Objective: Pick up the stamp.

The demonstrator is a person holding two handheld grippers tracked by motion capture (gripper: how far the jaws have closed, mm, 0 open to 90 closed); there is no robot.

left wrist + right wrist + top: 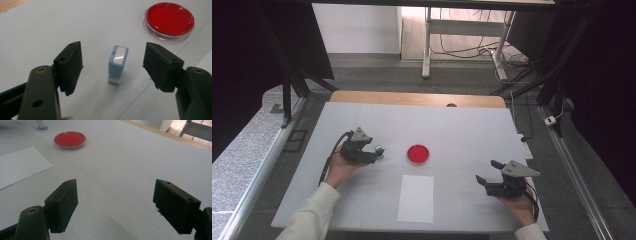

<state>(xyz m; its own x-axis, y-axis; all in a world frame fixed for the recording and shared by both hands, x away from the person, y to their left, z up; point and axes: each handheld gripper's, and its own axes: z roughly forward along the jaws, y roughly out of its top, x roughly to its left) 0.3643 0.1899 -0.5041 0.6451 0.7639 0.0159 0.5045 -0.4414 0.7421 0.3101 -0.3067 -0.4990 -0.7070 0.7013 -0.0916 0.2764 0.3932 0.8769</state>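
A small light-blue stamp (117,63) with a white top stands upright on the white table (462,130), left of a round red ink pad (418,154) in a clear dish. My left gripper (374,154) is level with the stamp (379,150), one jaw on either side. In the left gripper view a gap shows between each pad and the stamp, so the left gripper (116,66) is open. My right gripper (487,171) rests at the front right, open and empty (115,205). It points toward the ink pad (70,140).
A white sheet of paper (416,198) lies near the table's front edge, between the two hands. The ink pad (170,19) sits beyond and to the right of the left jaws. A wooden strip (417,98) borders the table's far edge.
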